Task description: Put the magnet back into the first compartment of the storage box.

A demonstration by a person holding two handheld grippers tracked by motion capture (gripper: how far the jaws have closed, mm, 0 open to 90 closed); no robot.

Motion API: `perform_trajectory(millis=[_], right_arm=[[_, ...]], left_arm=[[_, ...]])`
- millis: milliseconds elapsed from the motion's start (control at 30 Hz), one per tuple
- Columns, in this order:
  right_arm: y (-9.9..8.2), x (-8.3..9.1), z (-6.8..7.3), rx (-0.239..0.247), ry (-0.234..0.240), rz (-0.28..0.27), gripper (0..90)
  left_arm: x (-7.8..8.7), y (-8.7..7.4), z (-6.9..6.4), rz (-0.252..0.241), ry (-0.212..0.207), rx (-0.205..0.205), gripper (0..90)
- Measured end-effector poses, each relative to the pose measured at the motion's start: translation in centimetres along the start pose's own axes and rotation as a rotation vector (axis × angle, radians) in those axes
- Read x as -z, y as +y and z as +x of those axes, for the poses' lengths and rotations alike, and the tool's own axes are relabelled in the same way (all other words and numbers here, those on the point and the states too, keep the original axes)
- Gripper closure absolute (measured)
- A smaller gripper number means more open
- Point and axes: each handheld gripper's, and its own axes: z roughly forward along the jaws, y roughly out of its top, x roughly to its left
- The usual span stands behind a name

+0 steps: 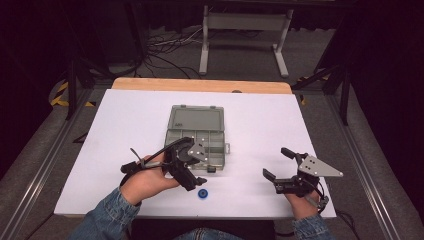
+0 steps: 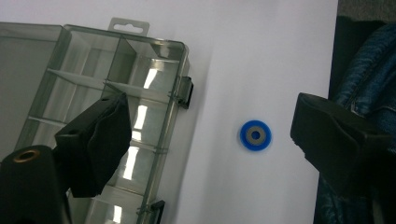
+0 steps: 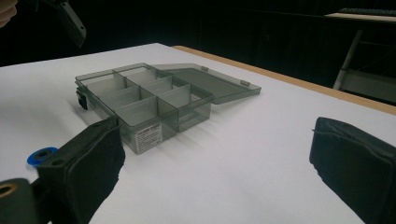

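I'm working in a lab recording bay: a white-topped bench [image 1: 125,130] between metal rails [image 1: 35,165], black curtains around, loose cables [image 1: 165,50] and hazard tape [image 1: 60,95] on grey carpet.

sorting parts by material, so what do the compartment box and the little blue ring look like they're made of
Compartment box: likely smoky, see-through hard plastic with a glossy finish; its dividers show through the walls and light glints off them. Blue ring: seemingly matte blue plastic or rubber around a grey, possibly metal, centre; too small to be sure.
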Motion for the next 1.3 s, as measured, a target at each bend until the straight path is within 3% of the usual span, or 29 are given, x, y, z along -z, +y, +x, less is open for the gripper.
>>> perform_trajectory(millis=[300,1000,1300], right_arm=[[0.0,0.0,0.0,0.003,0.002,0.004,3.7],[0.0,0.1,0.0,0.004,0.007,0.004,3.8],[0.0,0.1,0.0,0.004,0.011,0.007,3.7]], left_arm=[[-0.9,0.2,-0.1,0.032,-0.053,0.0,15.1],[-3.5,0.1,-0.7,0.115,-0.109,-0.048,16.6],[-4.8,-0.2,-0.9,0.139,-0.136,-0.037,16.9]])
